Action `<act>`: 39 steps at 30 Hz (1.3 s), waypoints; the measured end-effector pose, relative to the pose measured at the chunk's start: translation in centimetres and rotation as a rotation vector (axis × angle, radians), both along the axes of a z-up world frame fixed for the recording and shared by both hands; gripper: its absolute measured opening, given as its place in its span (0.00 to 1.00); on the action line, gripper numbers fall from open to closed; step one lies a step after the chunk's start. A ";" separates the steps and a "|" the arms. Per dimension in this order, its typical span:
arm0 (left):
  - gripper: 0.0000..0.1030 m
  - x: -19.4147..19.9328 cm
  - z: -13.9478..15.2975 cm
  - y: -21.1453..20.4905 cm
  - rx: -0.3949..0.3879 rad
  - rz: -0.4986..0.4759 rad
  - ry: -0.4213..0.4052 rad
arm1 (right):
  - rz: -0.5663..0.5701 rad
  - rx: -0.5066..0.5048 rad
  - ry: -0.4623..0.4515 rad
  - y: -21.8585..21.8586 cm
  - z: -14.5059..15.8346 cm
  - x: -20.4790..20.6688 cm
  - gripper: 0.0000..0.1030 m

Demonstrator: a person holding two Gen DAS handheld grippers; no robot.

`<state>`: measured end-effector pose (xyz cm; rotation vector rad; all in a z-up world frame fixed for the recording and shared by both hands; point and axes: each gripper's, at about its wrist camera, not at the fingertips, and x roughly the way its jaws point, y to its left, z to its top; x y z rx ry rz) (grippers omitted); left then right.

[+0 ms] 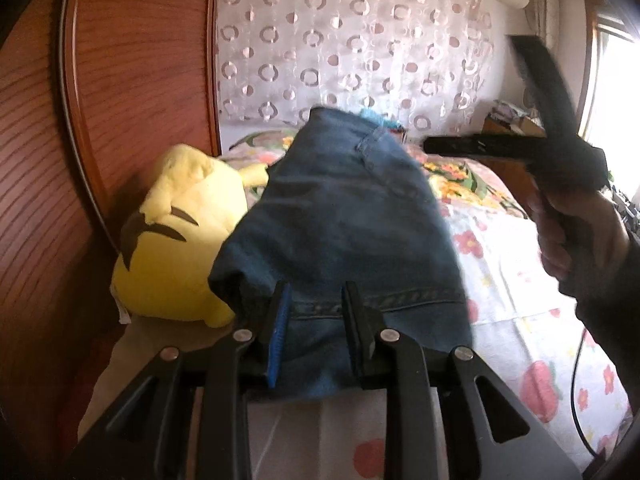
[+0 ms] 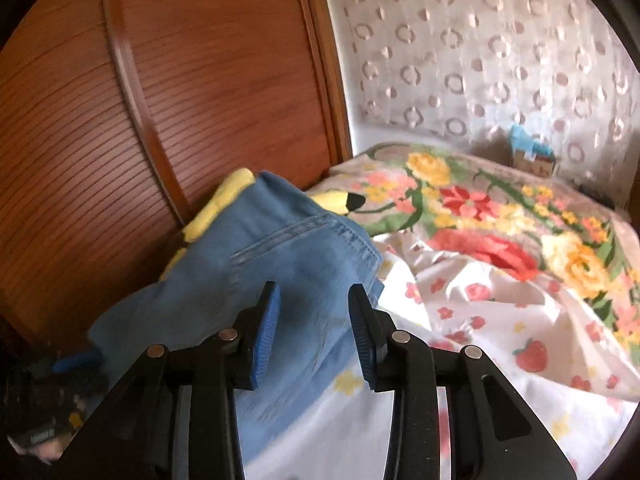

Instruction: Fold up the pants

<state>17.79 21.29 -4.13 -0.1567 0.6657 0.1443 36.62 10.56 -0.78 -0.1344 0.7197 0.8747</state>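
Blue denim pants [image 1: 340,208] hang in a bunched heap above the bed, draped partly over a yellow plush toy [image 1: 172,240]. My left gripper [image 1: 316,292] is shut on the near hem of the pants, with denim filling the gap between its fingers. In the right wrist view the pants [image 2: 280,256] lie under and beyond my right gripper [image 2: 314,292], whose jaws stand apart without pressing the cloth. From the left wrist view the right gripper [image 1: 430,146] is held in a hand [image 1: 580,232] at the right, tips near the pants' far edge.
A flowered bedsheet [image 2: 480,320] covers the bed. A wooden slatted panel [image 1: 120,80] rises on the left, close behind the plush toy [image 2: 224,200]. A patterned curtain [image 1: 340,40] hangs behind the bed. A small box [image 2: 532,156] sits at the far edge. A black cable [image 1: 576,380] runs at the right.
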 end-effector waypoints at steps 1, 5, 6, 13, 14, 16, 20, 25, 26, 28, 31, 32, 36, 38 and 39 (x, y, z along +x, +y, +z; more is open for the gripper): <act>0.23 -0.3 0.4 -0.3 0.002 -0.004 -0.008 | 0.000 0.004 -0.011 -0.7 0.6 -1.0 0.34; 0.30 -2.0 2.1 -2.4 0.010 -0.027 -0.038 | -0.022 0.023 -0.041 -5.2 2.7 -5.4 0.34; 0.31 -2.3 2.4 -2.8 0.011 -0.030 -0.043 | -0.033 0.024 -0.043 -6.0 3.0 -6.2 0.34; 0.39 -4.9 4.2 -7.2 0.012 -0.080 -0.085 | -0.116 0.038 -0.097 -13.6 4.8 -12.7 0.35; 0.41 -5.3 4.5 -8.1 0.016 -0.091 -0.090 | -0.126 0.040 -0.105 -14.6 5.0 -13.7 0.36; 0.43 -5.8 4.8 -9.3 0.024 -0.111 -0.095 | -0.147 0.041 -0.129 -16.2 5.6 -15.5 0.39; 0.48 -7.2 5.9 -11.7 0.030 -0.146 -0.126 | -0.178 0.053 -0.165 -19.0 6.7 -19.0 0.43; 0.55 -8.6 7.2 -14.5 0.052 -0.188 -0.156 | -0.232 0.074 -0.198 -22.1 7.7 -22.1 0.46; 0.55 -8.9 7.4 -14.8 0.055 -0.193 -0.161 | -0.243 0.080 -0.204 -22.9 7.9 -22.6 0.47; 0.56 -9.5 8.0 -15.6 0.060 -0.202 -0.175 | -0.266 0.091 -0.216 -24.4 8.4 -23.8 0.50; 0.56 -10.2 8.9 -16.5 0.070 -0.214 -0.193 | -0.293 0.107 -0.232 -26.0 9.0 -25.2 0.53; 0.56 -10.5 9.3 -16.9 0.073 -0.218 -0.201 | -0.304 0.110 -0.240 -26.5 9.3 -25.6 0.54; 0.56 -11.6 10.4 -18.1 0.092 -0.192 -0.235 | -0.349 0.108 -0.276 -28.2 9.9 -27.2 0.66; 0.56 -12.0 10.6 -18.6 0.110 -0.172 -0.236 | -0.373 0.110 -0.291 -29.0 10.2 -27.8 0.71; 0.56 -12.1 10.8 -19.0 0.121 -0.163 -0.235 | -0.386 0.112 -0.297 -29.5 10.4 -28.1 0.75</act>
